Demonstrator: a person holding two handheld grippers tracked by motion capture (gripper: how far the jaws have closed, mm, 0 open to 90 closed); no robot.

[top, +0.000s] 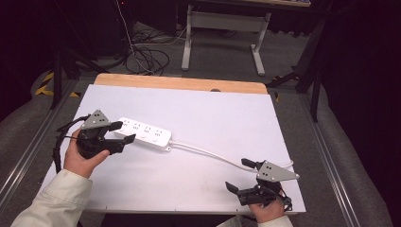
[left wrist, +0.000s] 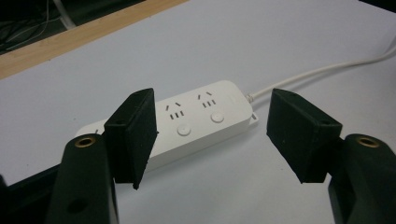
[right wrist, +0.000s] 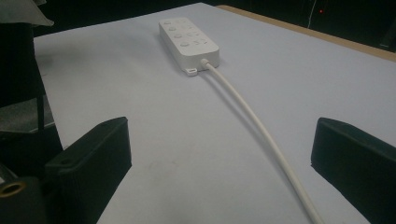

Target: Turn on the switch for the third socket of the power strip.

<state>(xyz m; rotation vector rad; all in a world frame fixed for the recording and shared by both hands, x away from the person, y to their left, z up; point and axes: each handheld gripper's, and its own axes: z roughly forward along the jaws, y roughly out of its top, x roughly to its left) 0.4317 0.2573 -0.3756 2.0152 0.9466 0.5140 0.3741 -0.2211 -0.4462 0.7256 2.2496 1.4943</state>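
High view: a white power strip (top: 144, 134) lies on the white counter (top: 222, 113), toward its left edge, its cable (top: 208, 154) trailing to the right edge. Left gripper (top: 121, 132) hovers at the strip's left end, jaws released around it. Right gripper (top: 240, 174), near the front right corner, holds nothing, jaws spread either side of the cable.

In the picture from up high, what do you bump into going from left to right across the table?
Left tongs → power strip → white cord → right tongs.
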